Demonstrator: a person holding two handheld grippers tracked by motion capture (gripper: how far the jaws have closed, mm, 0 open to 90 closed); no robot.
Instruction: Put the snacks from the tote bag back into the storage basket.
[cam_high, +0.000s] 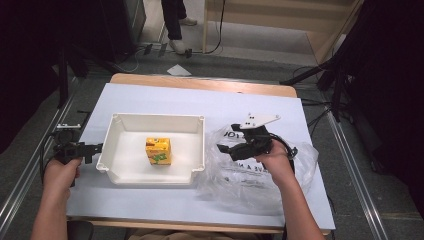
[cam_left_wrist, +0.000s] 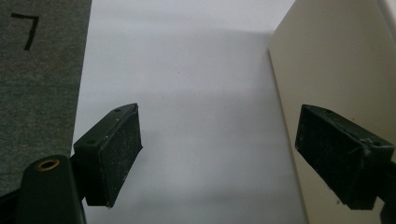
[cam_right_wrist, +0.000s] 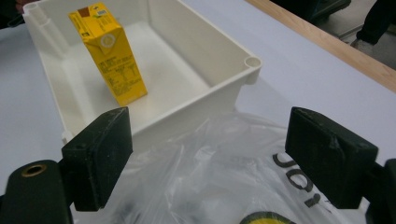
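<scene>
A yellow juice carton (cam_high: 158, 151) (cam_right_wrist: 108, 51) stands upright in the middle of a white plastic bin (cam_high: 125, 171) (cam_right_wrist: 205, 93). Right of the bin lies a clear plastic bag (cam_high: 250, 182) (cam_right_wrist: 210, 158) with black lettering. My right gripper (cam_high: 226, 147) (cam_right_wrist: 208, 158) hovers open over the bag's left part, jaws wide apart and pointing at the bin. My left gripper (cam_high: 95, 149) (cam_left_wrist: 219, 154) is open at the table's left edge, close to the bin's left wall (cam_left_wrist: 336, 70), with nothing between its jaws.
A white sheet (cam_high: 210, 105) covers the table, with a wooden edge (cam_high: 200, 82) at the far side. Grey floor (cam_left_wrist: 37, 84) drops off left of the sheet. A person's legs (cam_high: 172, 20) stand beyond the table.
</scene>
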